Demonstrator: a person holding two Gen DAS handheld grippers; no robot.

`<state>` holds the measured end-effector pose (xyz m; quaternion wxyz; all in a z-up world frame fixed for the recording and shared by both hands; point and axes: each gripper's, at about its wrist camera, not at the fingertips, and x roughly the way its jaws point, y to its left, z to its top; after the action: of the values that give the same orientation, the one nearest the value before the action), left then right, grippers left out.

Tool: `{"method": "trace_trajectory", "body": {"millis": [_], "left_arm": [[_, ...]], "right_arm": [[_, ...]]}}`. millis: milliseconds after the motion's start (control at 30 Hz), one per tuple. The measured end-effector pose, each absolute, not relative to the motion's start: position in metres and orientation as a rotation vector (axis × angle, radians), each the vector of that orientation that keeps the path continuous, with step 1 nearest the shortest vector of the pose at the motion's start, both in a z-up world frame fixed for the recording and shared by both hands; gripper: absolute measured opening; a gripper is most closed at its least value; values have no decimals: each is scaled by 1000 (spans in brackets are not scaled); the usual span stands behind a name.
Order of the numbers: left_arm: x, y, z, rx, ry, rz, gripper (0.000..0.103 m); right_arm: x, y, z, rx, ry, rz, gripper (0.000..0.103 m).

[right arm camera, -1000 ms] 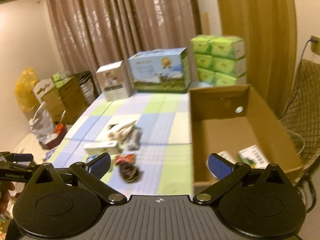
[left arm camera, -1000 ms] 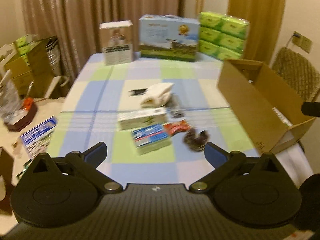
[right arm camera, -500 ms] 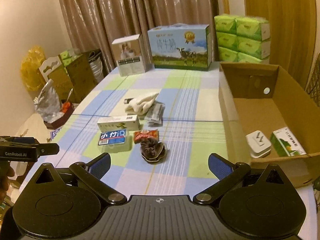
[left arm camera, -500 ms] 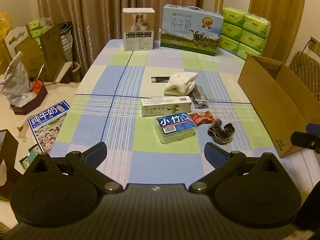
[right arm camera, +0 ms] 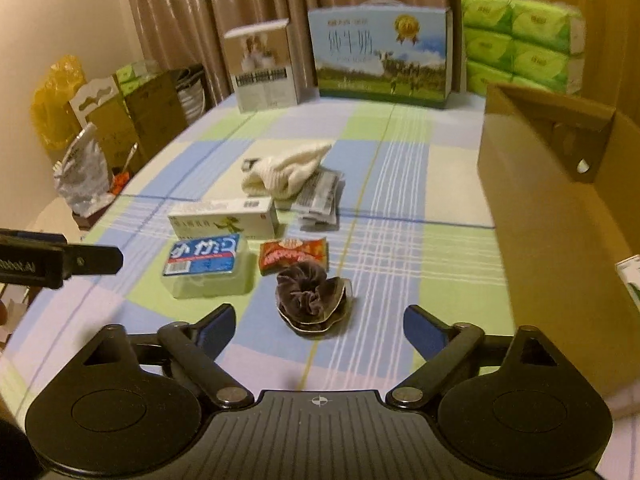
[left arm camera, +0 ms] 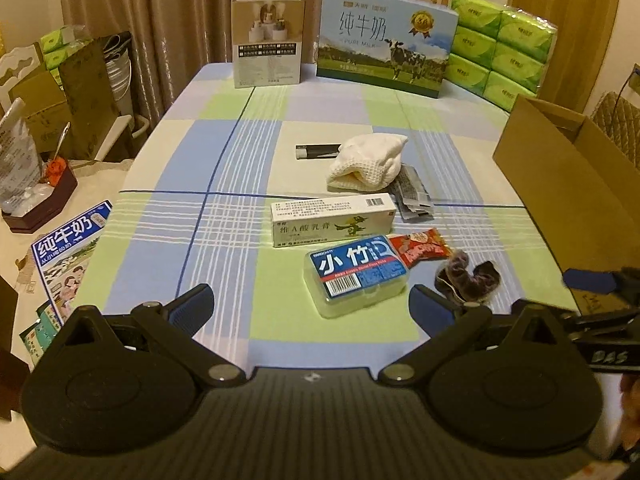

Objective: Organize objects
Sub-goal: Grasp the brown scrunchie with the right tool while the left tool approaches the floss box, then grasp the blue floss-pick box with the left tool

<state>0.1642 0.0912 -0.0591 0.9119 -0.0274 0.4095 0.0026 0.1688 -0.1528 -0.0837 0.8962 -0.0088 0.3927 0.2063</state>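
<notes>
Right gripper (right arm camera: 319, 326) hangs just above the dark scrunchie (right arm camera: 310, 294), jaws apart and narrowing, nothing clamped. Left gripper (left arm camera: 311, 304) is spread wide over the clear plastic case (left arm camera: 357, 276), empty. Cardboard box (right arm camera: 552, 216) stands at the bench's (right arm camera: 404, 168) right edge.

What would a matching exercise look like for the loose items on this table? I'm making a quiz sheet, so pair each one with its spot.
Things:
1. scrunchie
2. red snack packet
3. white knitted cloth
4. lighter

Places:
A. left of the cloth, in the left wrist view
B. nearest the right gripper
C. farther back, past the white carton
D. just behind the scrunchie

Pairs: 1-B, 2-D, 3-C, 4-A
</notes>
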Motion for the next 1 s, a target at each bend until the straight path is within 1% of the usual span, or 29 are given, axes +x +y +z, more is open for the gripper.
{"method": "trace_trajectory", "body": {"millis": [67,133,200,433,467,500,567,600,933,967,1000], "left_arm": [[174,90,-66,-62,853,8,102],[182,88,-72,-59,857,4,102],[188,87,-78,-59,860,3,102],[203,88,-98,-74,880,5,102],[204,88,-100,-73,883,7,102],[205,87,-102,-73,885,9,102],[208,85,-105,-80,888,9,102],[210,84,-107,-87,891,8,102],[234,60,-129,-160,898,9,101],[236,58,-131,-160,898,16,99],[239,55,-133,-157,896,19,94]], "right_arm": [[178,-146,-95,-26,833,429,79],[187,-139,-106,-29,849,436,76],[195,-135,-114,-24,860,438,71],[212,-118,-134,-55,865,432,59],[213,-117,-135,-71,859,422,49],[214,-117,-135,-82,858,408,35],[216,-122,-134,-82,851,389,25],[217,-125,-132,-75,847,378,23],[224,-153,-126,-63,830,275,21],[225,-155,-126,-60,831,273,21],[225,-155,-126,-59,832,271,21]]}}
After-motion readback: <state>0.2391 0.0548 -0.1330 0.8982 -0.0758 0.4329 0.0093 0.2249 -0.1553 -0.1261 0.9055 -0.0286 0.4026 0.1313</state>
